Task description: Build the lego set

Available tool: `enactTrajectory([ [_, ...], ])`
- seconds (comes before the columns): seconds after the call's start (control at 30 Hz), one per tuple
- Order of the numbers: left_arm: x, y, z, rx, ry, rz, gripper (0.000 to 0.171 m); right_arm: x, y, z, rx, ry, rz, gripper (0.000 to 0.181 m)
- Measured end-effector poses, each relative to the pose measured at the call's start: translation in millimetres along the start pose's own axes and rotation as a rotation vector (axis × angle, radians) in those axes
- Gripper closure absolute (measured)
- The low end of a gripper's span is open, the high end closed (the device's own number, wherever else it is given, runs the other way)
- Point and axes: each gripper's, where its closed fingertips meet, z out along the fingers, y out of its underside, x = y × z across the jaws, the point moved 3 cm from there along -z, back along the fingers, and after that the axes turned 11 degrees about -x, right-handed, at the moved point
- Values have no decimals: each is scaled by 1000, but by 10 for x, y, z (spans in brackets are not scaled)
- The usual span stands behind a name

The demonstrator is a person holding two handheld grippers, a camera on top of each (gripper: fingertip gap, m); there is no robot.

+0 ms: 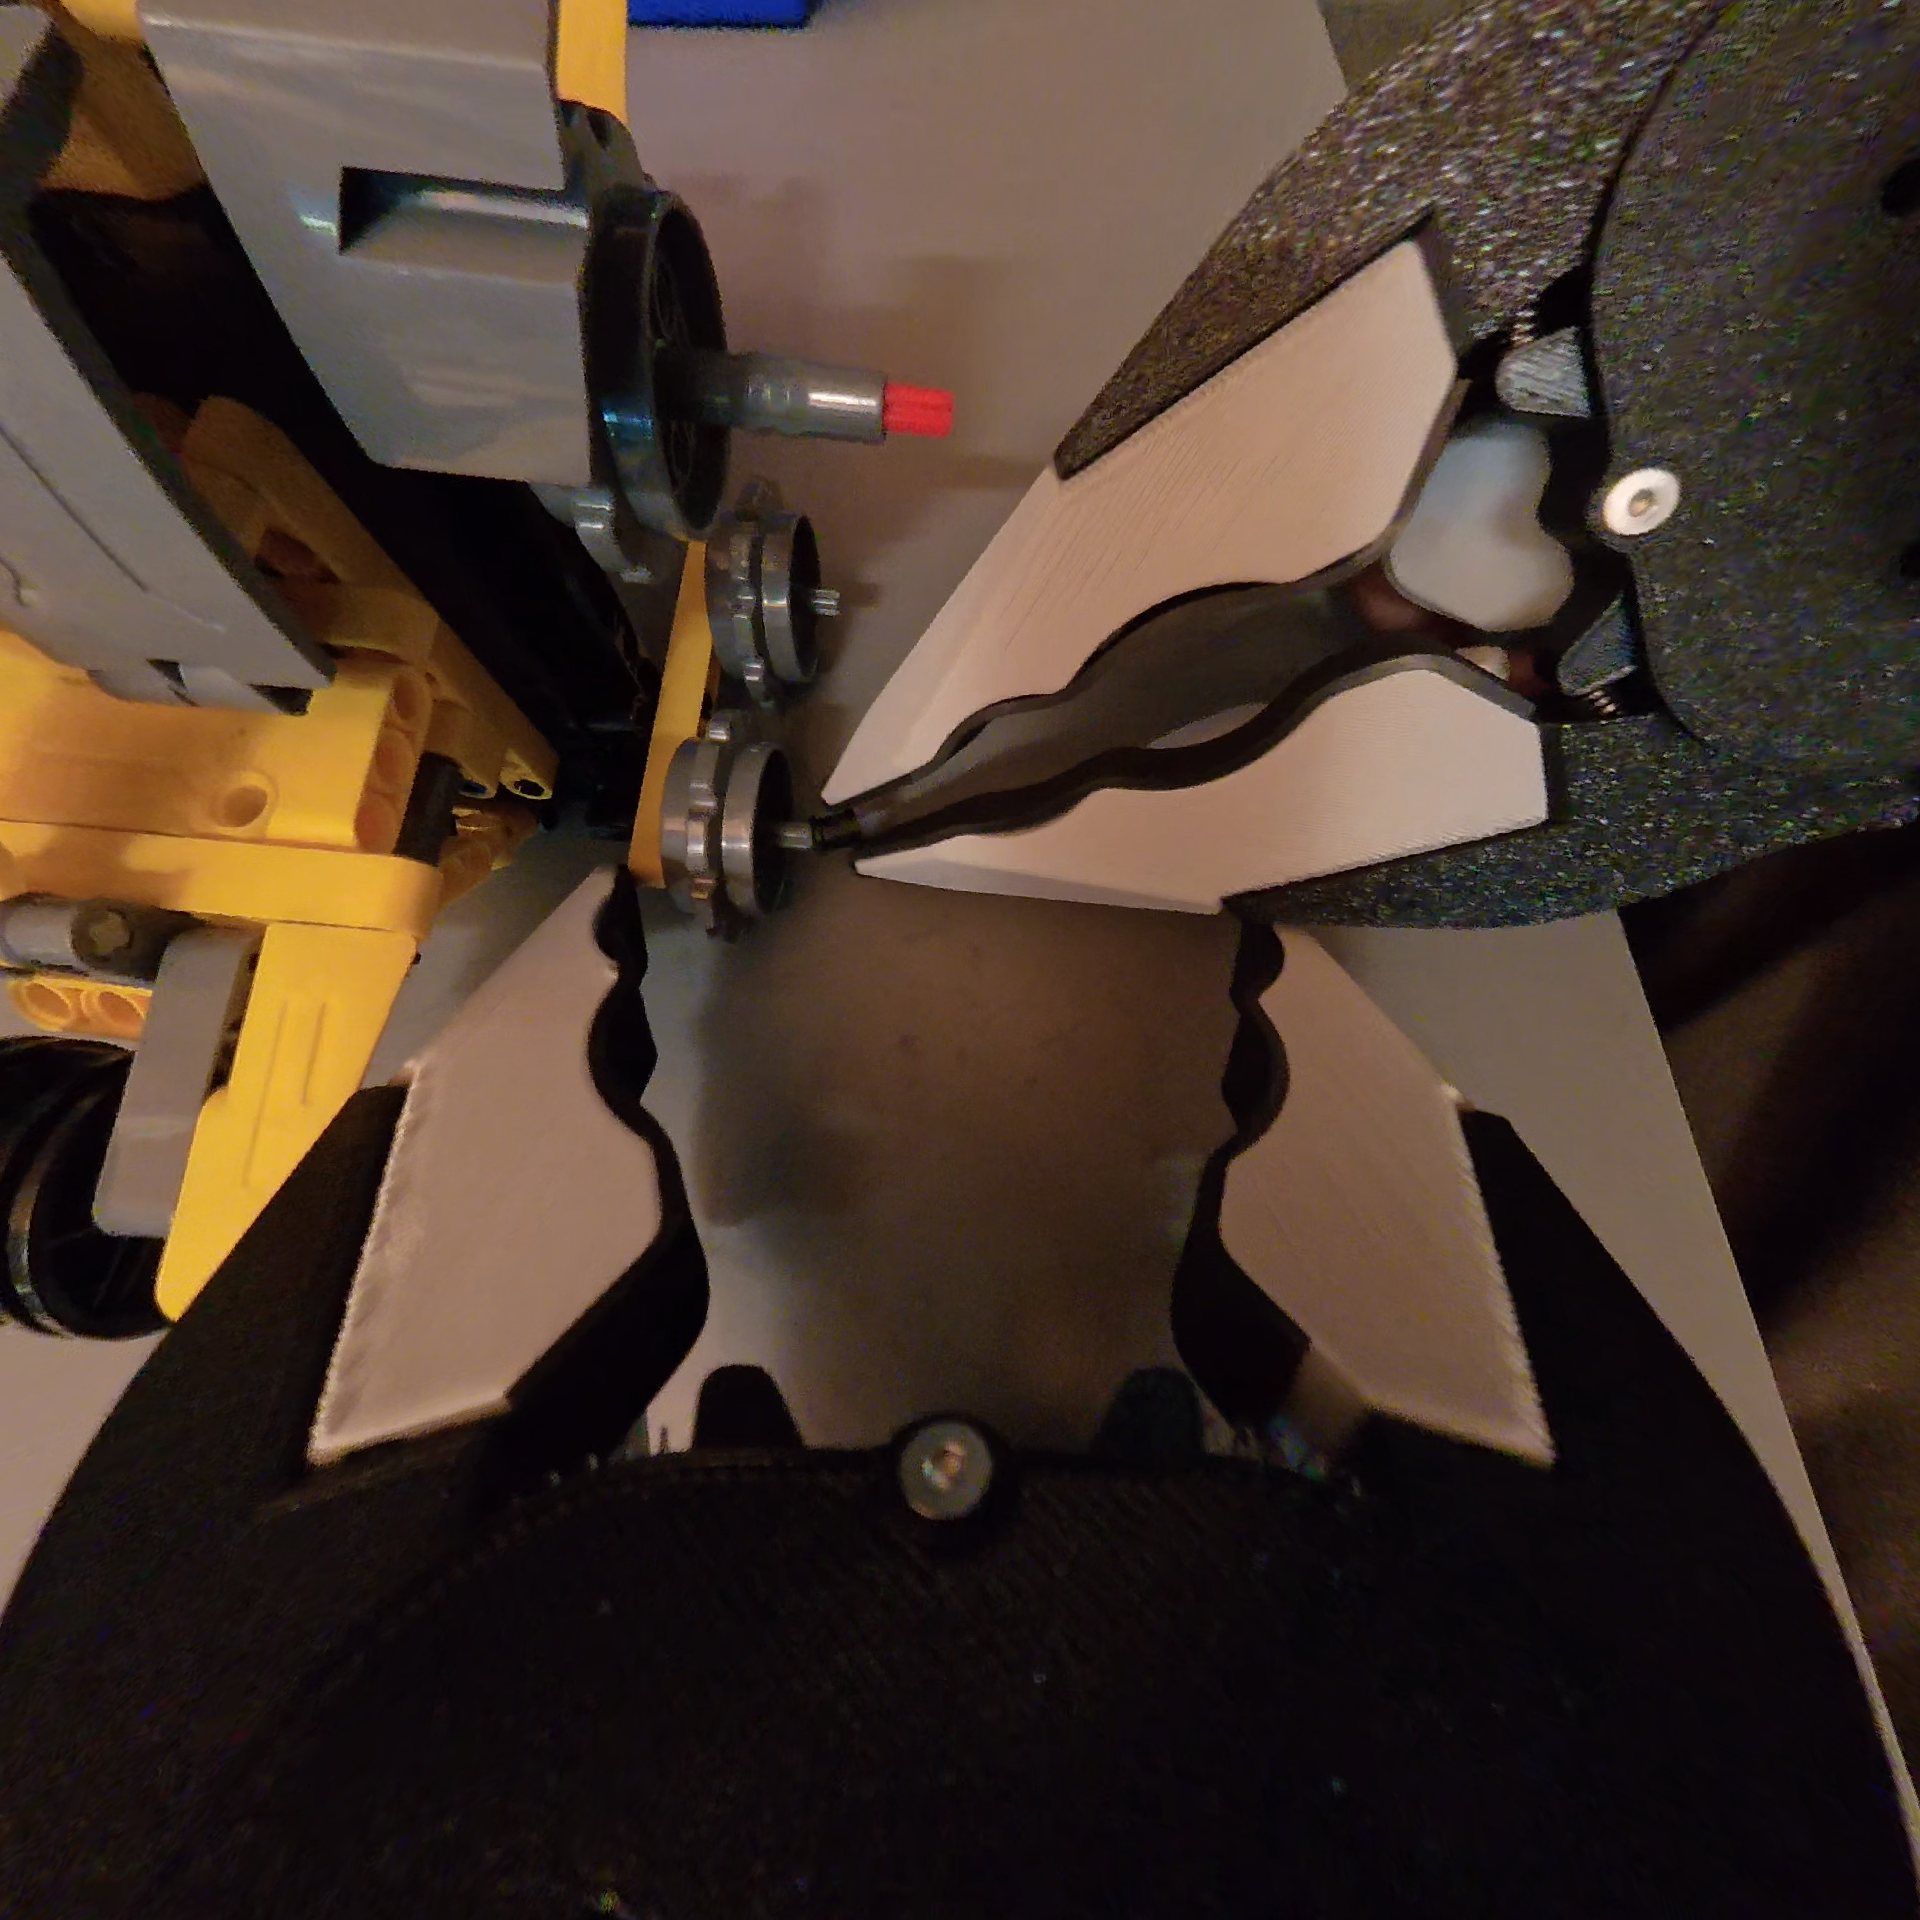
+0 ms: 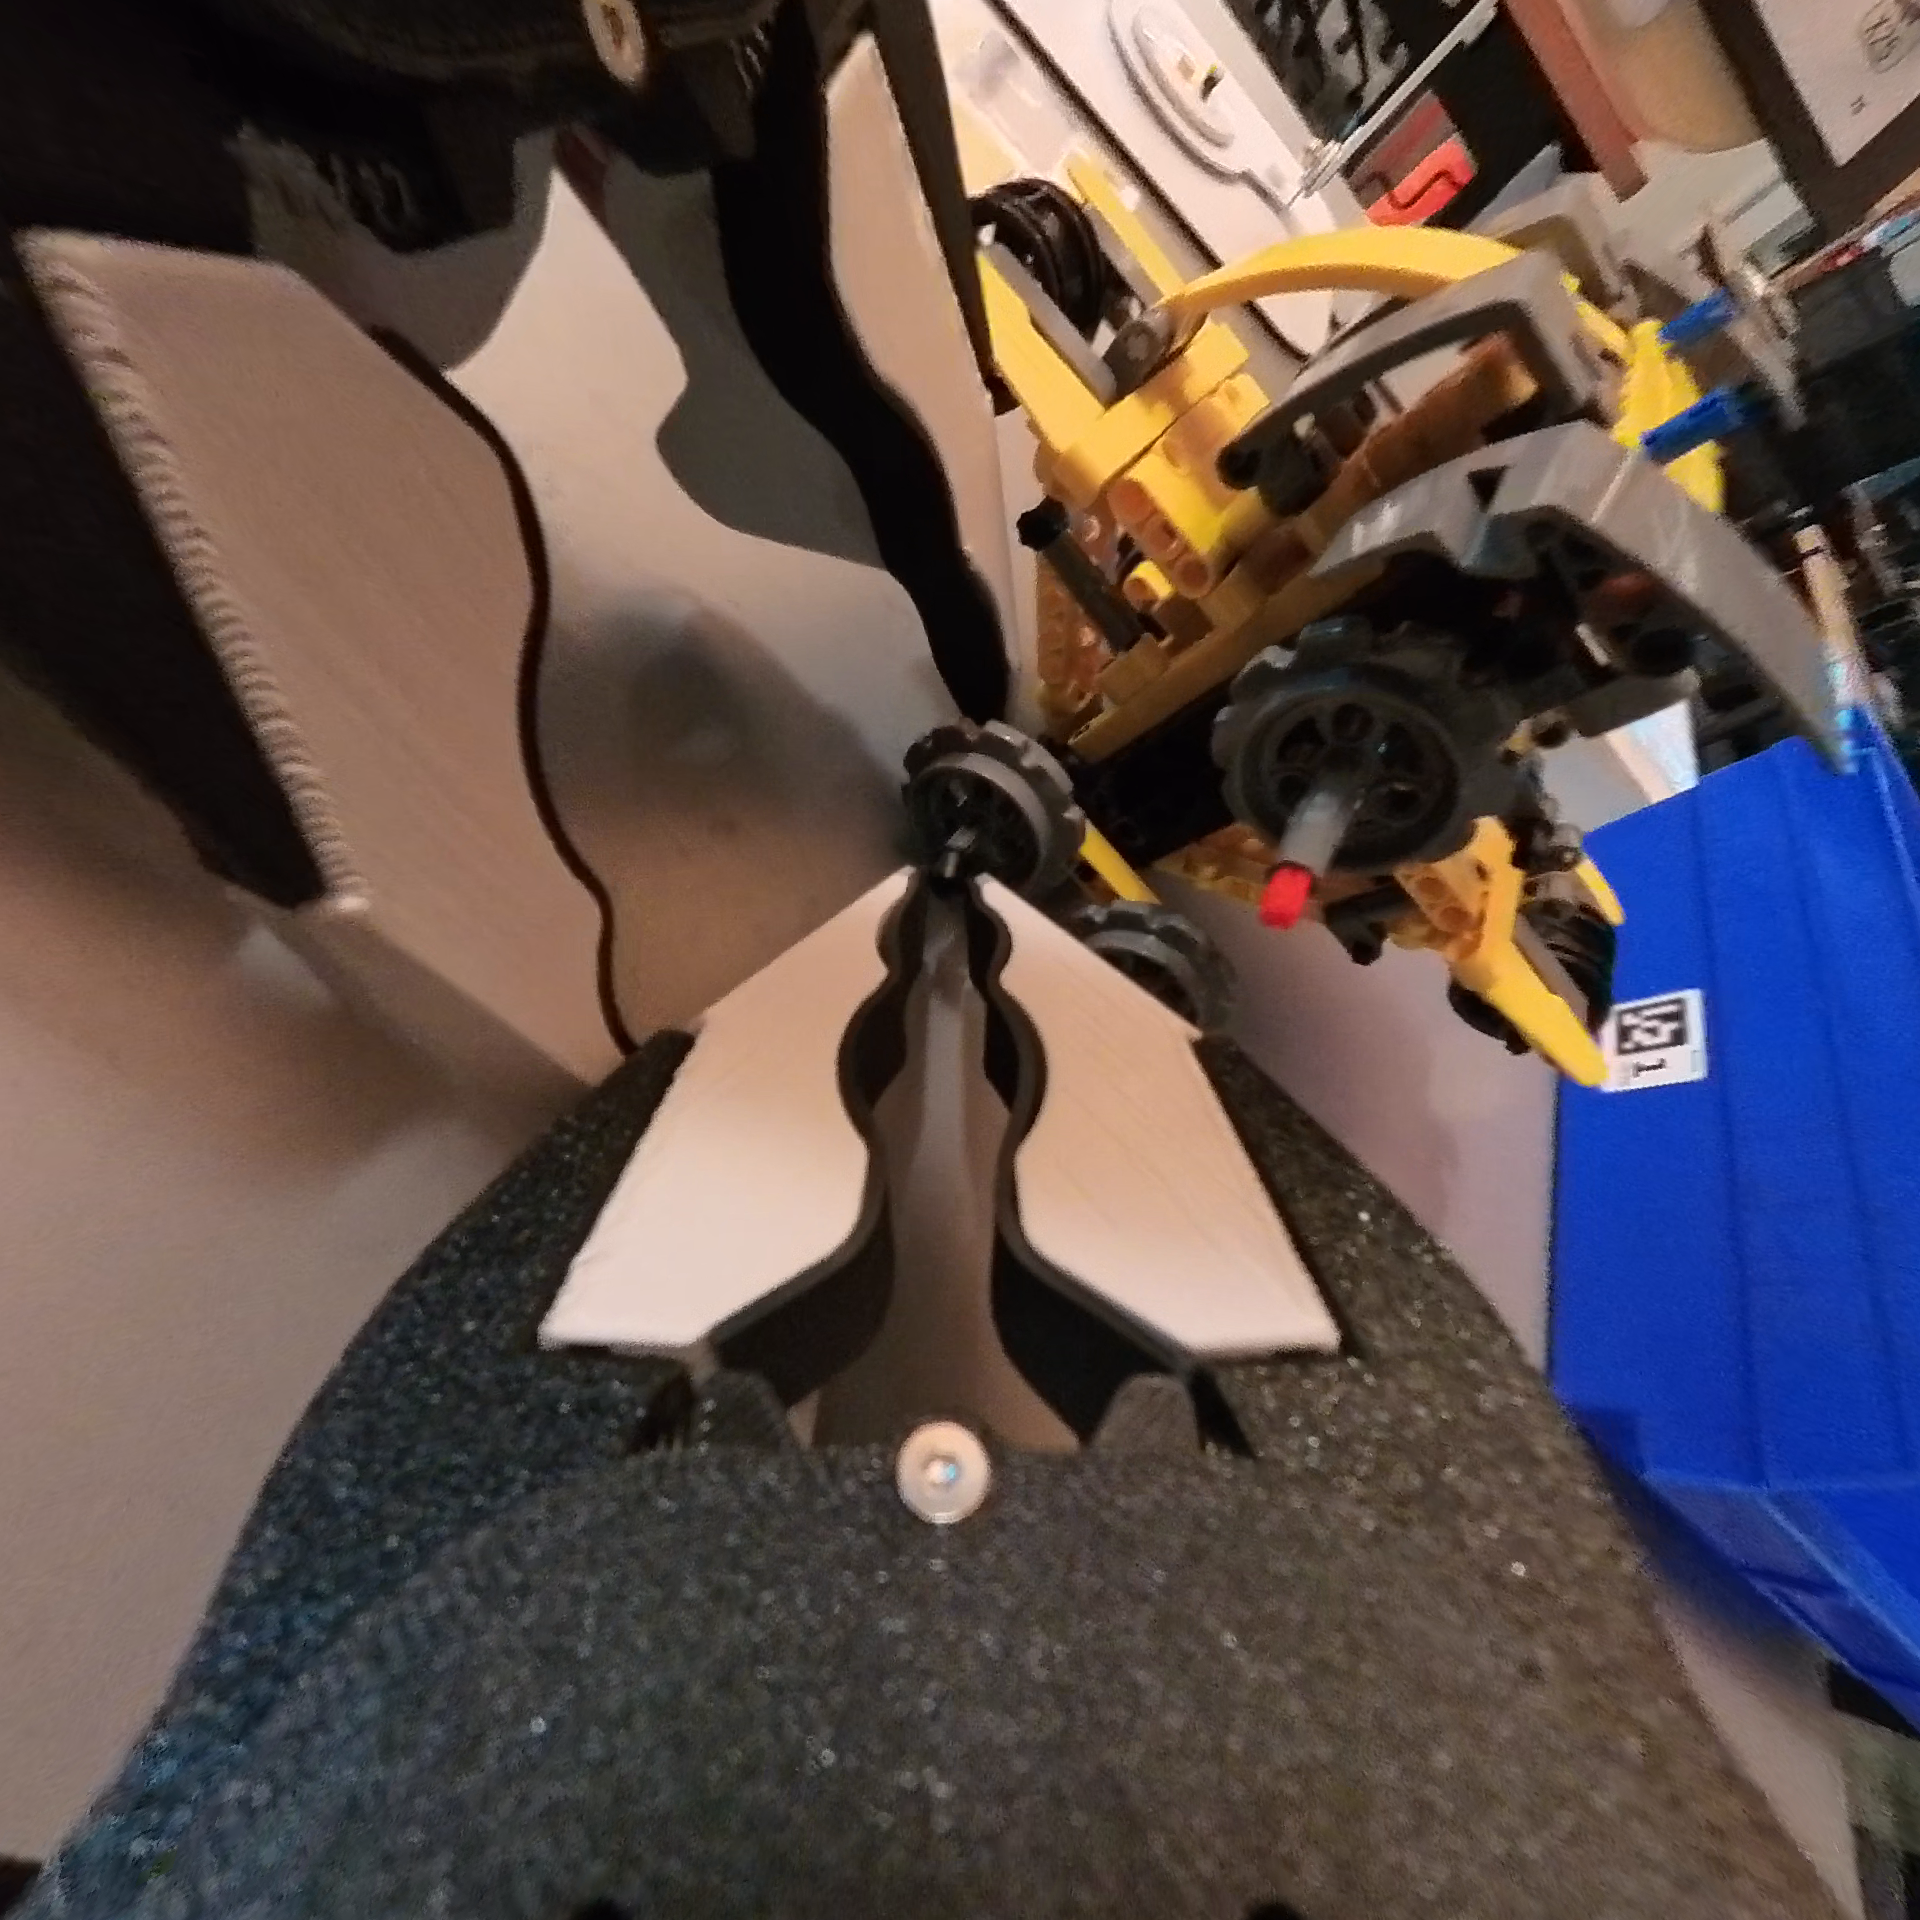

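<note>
My right claw point(image 2: 948, 883) pinches a small black pin point(image 1: 831, 831) at the hub of the grey wheel point(image 1: 727, 826) on the yellow brick vehicle point(image 1: 312, 769), which rests on the tabletop point(image 1: 935, 1091). Left claw point(image 1: 935, 935) spread, one finger beside the wheel.

Left gripper point(image 1: 935, 935) spread wide beside yellow toy vehicle point(image 1: 312, 748), right gripper point(image 1: 836, 831) pinching small black pin point(image 1: 831, 831)

a: what lay under it all?
b: a pale grey table point(image 1: 1039, 260), warmly and dimly lit, dark floor point(image 1: 1787, 1091) past its edge.
a: and behind?
b: a blue bin point(image 2: 1745, 1195) and crowded, blurry shelves point(image 2: 1662, 125).
</note>
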Motion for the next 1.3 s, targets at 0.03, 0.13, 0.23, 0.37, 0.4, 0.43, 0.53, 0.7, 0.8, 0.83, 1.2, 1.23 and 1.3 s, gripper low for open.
enactTrajectory([
  [0.03,2,1,-2,0,3,3,62,-4,9,10,-8,-12,3,174],
  [0.13,1,8,2,-6,-7,15,63,-3,13,16,-9,-41,17,174],
  [0.23,4,13,7,-12,-16,27,62,-1,15,1,1,-57,24,174],
  [0.37,23,18,8,-15,-22,31,61,-4,24,-16,3,-77,43,174],
  [0.4,29,19,6,-15,-21,29,61,-7,23,-22,4,-85,52,174],
  [0.43,35,19,4,-14,-20,26,61,-10,23,-29,5,-94,63,174],
  [0.53,53,19,-1,-12,-23,19,61,-20,26,-46,3,-129,106,175],
  [0.7,86,16,11,-17,-33,21,58,-25,39,-69,-8,-191,207,175],
  [0.8,94,15,21,-23,-41,30,57,-19,46,-73,-8,-224,254,175],
  [0.83,95,17,24,-25,-44,34,57,-16,48,-74,-9,-235,267,175],
  [1.2,98,20,39,-33,-58,51,57,1,62,-68,-8,-361,398,175],
  [1.23,98,21,39,-33,-58,51,57,1,60,-67,-9,-365,409,175],
  [1.3,99,19,40,-33,-59,52,57,5,60,-63,-11,-386,443,175],
])
